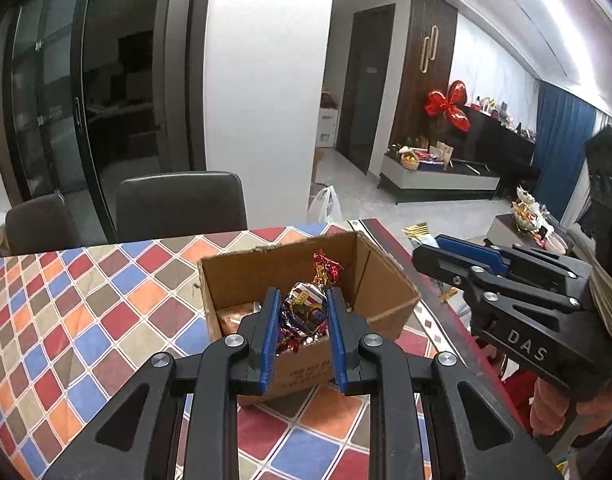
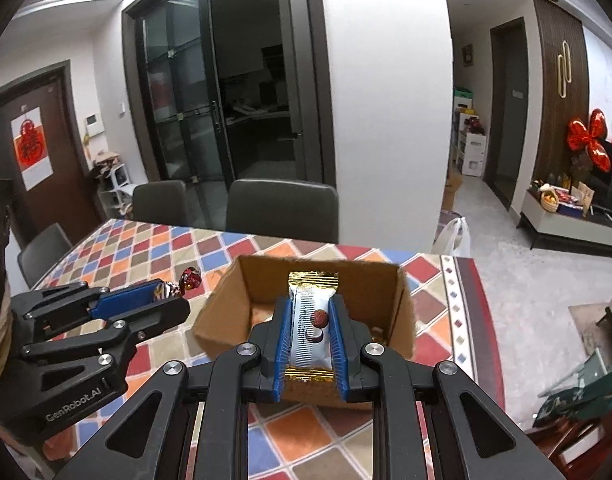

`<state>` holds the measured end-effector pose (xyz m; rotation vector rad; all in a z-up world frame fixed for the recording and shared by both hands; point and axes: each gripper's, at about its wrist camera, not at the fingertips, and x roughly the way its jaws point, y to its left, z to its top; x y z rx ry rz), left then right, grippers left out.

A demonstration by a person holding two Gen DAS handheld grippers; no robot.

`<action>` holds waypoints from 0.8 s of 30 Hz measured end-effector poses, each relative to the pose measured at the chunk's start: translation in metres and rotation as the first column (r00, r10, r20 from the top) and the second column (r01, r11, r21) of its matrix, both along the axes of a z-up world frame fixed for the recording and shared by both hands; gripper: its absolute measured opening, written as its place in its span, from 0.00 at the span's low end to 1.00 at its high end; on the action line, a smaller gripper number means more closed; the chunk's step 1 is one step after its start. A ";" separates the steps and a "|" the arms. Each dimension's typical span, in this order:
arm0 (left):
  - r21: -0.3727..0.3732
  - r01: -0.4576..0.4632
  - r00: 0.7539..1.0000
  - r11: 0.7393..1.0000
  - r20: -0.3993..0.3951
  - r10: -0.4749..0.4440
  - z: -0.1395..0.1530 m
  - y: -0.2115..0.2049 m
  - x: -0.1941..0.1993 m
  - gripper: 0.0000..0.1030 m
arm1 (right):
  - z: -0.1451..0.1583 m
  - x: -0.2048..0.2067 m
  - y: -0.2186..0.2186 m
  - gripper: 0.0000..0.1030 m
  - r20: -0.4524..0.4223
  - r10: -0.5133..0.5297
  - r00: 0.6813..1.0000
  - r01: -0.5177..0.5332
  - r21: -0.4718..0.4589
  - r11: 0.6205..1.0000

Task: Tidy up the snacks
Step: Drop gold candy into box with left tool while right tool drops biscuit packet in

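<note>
An open cardboard box (image 1: 390, 280) (image 2: 402, 300) stands on the table with the checkered cloth (image 1: 85, 300) (image 2: 145, 248). My left gripper (image 1: 301, 300) (image 2: 173, 294) is shut on a foil-wrapped candy (image 1: 306, 308) (image 2: 187, 278) with twisted red ends, held just above the box's near wall. My right gripper (image 2: 309, 300) (image 1: 430, 248) is shut on a white snack bar with gold ends (image 2: 312, 320), held above the box's near side. Some wrapped snacks lie in the box's bottom (image 1: 233, 316).
Two dark chairs (image 1: 181, 200) (image 2: 281, 208) stand at the table's far side. The table's right edge with a red border (image 2: 474, 320) is close to the box. A white plastic bag (image 2: 456, 236) sits on the floor beyond.
</note>
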<state>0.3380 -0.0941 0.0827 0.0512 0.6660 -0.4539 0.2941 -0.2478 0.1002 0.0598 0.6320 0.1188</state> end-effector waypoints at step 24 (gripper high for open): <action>0.090 -0.086 0.990 0.992 -0.107 0.096 -0.006 -0.015 0.060 0.39 | -0.020 0.068 -0.027 0.24 -0.229 -0.096 0.969 0.096 -0.011 0.995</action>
